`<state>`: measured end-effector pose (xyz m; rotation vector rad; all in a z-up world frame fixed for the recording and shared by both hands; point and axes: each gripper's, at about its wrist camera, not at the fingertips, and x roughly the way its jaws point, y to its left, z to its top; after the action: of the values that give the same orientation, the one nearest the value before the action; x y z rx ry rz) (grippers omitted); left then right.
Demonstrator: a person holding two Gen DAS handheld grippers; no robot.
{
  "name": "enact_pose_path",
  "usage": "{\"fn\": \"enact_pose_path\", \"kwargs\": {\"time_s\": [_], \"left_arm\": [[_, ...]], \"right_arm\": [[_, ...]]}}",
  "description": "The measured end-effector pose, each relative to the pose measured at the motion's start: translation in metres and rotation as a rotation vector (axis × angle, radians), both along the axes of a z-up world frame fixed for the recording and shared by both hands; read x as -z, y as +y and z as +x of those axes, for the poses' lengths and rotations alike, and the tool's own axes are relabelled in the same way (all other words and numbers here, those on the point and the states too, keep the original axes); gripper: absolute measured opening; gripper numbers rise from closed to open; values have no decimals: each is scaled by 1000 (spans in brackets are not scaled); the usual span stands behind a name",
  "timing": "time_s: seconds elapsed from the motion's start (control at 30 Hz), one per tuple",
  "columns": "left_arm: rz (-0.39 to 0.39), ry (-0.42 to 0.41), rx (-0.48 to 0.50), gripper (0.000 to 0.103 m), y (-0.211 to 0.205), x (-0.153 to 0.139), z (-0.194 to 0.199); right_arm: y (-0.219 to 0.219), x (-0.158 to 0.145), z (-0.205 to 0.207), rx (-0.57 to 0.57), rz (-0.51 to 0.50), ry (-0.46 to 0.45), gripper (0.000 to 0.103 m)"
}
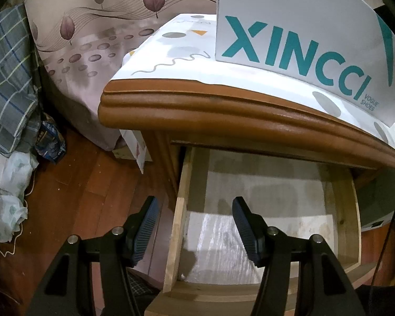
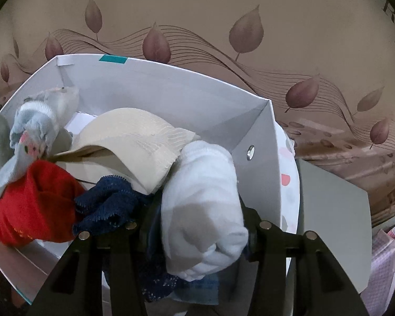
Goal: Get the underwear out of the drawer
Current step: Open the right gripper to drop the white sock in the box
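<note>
In the left wrist view the wooden drawer (image 1: 347, 210) is pulled out under the nightstand top (image 1: 223, 105); only a pale liner shows inside it. My left gripper (image 1: 194, 202) hangs open over the drawer's left wall, holding nothing. In the right wrist view my right gripper (image 2: 197, 218) is shut on a rolled white garment (image 2: 202, 197) over the white shoe box (image 2: 171, 84). Dark blue lace underwear (image 2: 105, 200) drapes over its left finger. The box also holds a red garment (image 2: 36, 205), a beige bra (image 2: 134, 142) and a pale blue bundle (image 2: 36, 121). The cloth hides both fingertips.
The shoe box (image 1: 289, 39), printed XINCCI, stands on the nightstand's patterned cover. A bed with a leaf-print sheet (image 1: 92, 39) lies behind and to the left. Plaid cloth (image 1: 8, 79) and plastic bags (image 1: 5, 197) pile on the wooden floor (image 1: 79, 179). A grey board (image 2: 334, 210) lies right of the box.
</note>
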<state>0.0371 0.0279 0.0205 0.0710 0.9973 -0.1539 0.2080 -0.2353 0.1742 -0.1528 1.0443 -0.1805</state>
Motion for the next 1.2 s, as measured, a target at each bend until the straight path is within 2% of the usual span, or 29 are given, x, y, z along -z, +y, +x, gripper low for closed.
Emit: {"fn": "enact_pose_path", "kwargs": {"time_s": [0.17,0.33,0.37,0.4,0.63,0.87,1.0,1.1,1.2], "left_arm": [[3,-6,6,60,0,-2,0],[1,-5,8,60,-1,-2,1],[2,-4,9,60,-1,-2,1],[2,-5,9,60,-1,-2,1],[5,-9,10,60,-4,0,1],[15,-20,26,60,-7,0,-3],[26,-31,40,60,-11,-1,-6],[36,-37,54,60,-15,0,-8],[48,-29,68,60,-20,3,-10]], "right_arm": [[0,-3,-2,5,-10,-12,53],[7,-12,-6,2,-34,-29,72],[9,-16,-9,2,-53,-38,80],[11,-18,-11,0,-66,-46,83],[29,-48,-35,-60,-67,-77,89],[40,-77,-91,-107,20,-157,99],[45,-63,-141,-124,78,-204,101],[50,-29,-178,-106,108,-214,102],[50,14,-201,-80,135,-173,102]]}}
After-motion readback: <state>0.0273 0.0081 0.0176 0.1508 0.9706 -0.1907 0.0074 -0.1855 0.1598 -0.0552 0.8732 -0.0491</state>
